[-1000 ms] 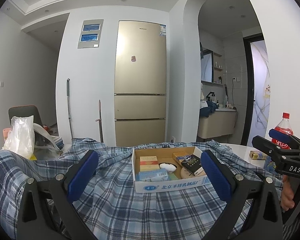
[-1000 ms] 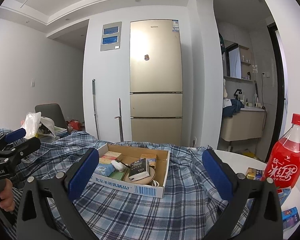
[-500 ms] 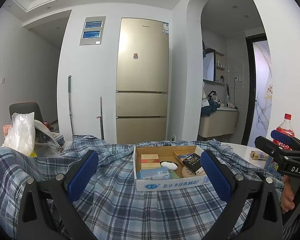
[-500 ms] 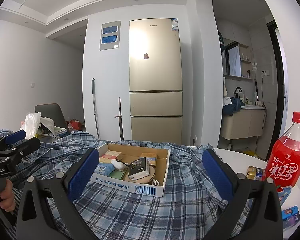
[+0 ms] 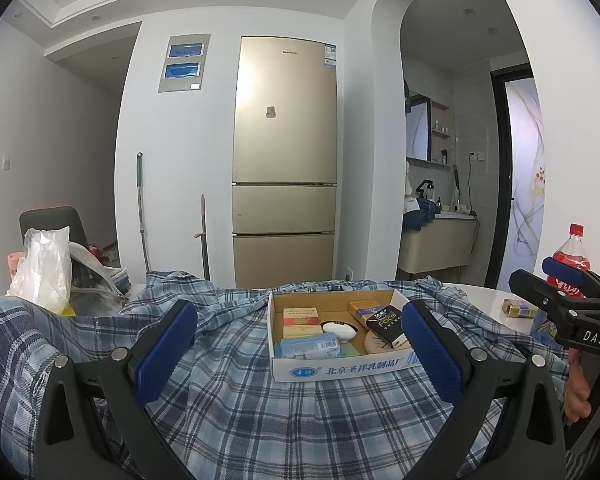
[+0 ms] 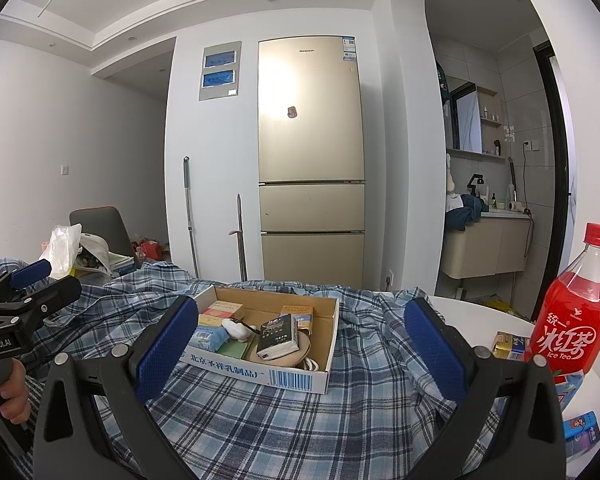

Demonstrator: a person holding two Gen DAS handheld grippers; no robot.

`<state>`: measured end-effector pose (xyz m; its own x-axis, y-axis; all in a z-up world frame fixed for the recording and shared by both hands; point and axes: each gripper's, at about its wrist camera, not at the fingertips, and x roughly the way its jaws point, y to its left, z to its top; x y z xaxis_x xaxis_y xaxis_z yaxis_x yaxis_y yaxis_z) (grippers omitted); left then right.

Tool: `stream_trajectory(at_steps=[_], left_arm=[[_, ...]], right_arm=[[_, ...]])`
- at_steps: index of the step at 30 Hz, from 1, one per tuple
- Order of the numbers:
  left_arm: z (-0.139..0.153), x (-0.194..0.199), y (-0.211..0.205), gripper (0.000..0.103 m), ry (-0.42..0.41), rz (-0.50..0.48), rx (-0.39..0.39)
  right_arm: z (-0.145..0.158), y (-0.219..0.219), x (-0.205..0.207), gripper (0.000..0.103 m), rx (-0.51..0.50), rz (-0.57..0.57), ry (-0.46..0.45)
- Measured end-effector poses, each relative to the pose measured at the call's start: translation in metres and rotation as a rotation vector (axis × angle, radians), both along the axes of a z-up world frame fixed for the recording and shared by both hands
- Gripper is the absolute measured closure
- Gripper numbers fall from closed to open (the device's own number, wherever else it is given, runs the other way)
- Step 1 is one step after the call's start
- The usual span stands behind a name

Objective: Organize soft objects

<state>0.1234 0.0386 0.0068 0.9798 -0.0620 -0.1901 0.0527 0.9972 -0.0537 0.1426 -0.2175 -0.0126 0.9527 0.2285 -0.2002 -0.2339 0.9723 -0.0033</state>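
Nearest in the left wrist view, the left claw (image 5: pixel 300 342) hangs with its blue pads spread wide, holding nothing, just above the blue plaid shirt (image 5: pixel 260 412) that lies spread and rumpled over the white desk (image 5: pixel 480 292). In the right wrist view the right claw (image 6: pixel 302 344) is equally wide and empty over the same cloth. Each claw appears at the edge of the other's view, gripped by a bare hand (image 5: pixel 580 388) at the right of the left view.

A little farther, resting on top of the shirt, sits an open cardboard box (image 6: pixel 260 376) with blue Chinese print on its white front wall. Inside it lie a black pack marked Face (image 6: pixel 279 336), a white computer mouse (image 6: pixel 237 328), a blue tissue pack (image 5: pixel 308 345) and several small orange cartons.

To the right on the bare desk stands a red Ice Tea bottle (image 6: pixel 572 320), upright, with a small yellow carton (image 6: pixel 508 346) just beside it. To the far left sits a white plastic bag (image 5: pixel 44 272) in front of a dark chair. Beyond the desk a gold refrigerator (image 5: pixel 285 160) stands against the white wall, two long-handled tools leaning left of it
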Motion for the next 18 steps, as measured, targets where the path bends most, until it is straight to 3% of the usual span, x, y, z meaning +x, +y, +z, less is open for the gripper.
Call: stream_trajectory(at_steps=[18], left_arm=[[-0.0001, 0.0019, 0.0006, 0.000, 0.011, 0.004, 0.004]], right_arm=[[0.0008, -0.0003, 0.0002, 0.000, -0.001, 0.000, 0.002]])
